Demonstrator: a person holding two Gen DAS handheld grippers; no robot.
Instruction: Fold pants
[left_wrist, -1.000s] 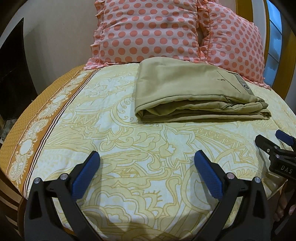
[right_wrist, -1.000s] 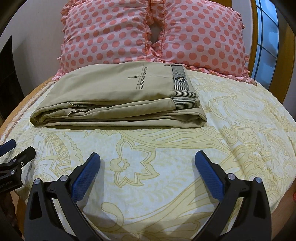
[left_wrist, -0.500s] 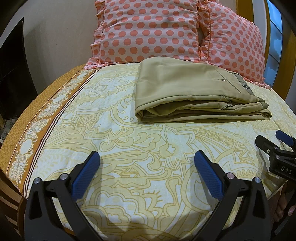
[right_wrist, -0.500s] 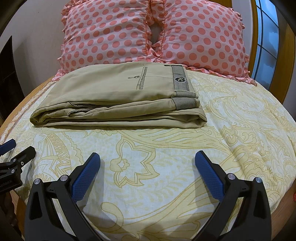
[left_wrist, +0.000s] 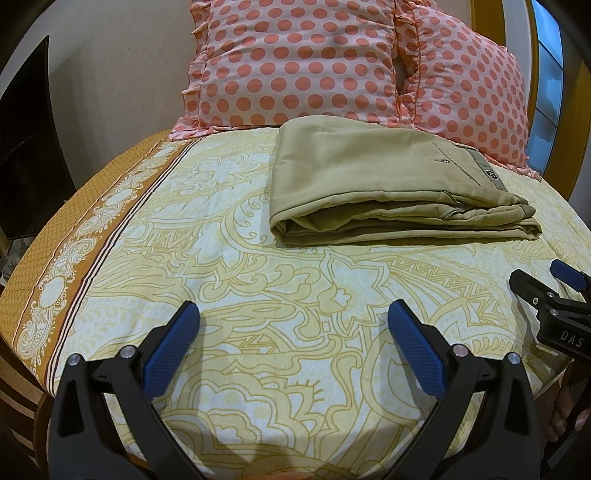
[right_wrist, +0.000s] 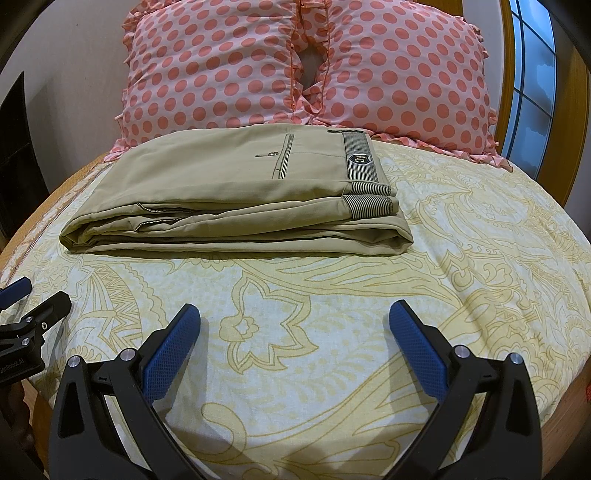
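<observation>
The pants (right_wrist: 236, 192) lie folded on the bed (right_wrist: 480, 258), just before the pillows (right_wrist: 295, 62), long side across. Both hand-held grippers, left (left_wrist: 293, 341) and right (right_wrist: 294, 341), gape wide, empty, equally near.

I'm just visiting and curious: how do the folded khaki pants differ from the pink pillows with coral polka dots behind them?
The folded khaki pants lie flat in layers on the yellow patterned bedsheet; the pink polka-dot pillows stand propped upright. The pants are plain khaki with a striped waistband, while the pillows are dotted and have ruffled edges. The pants look thin, the pillows puffy. Both are fabric and sit on the same bed.
</observation>
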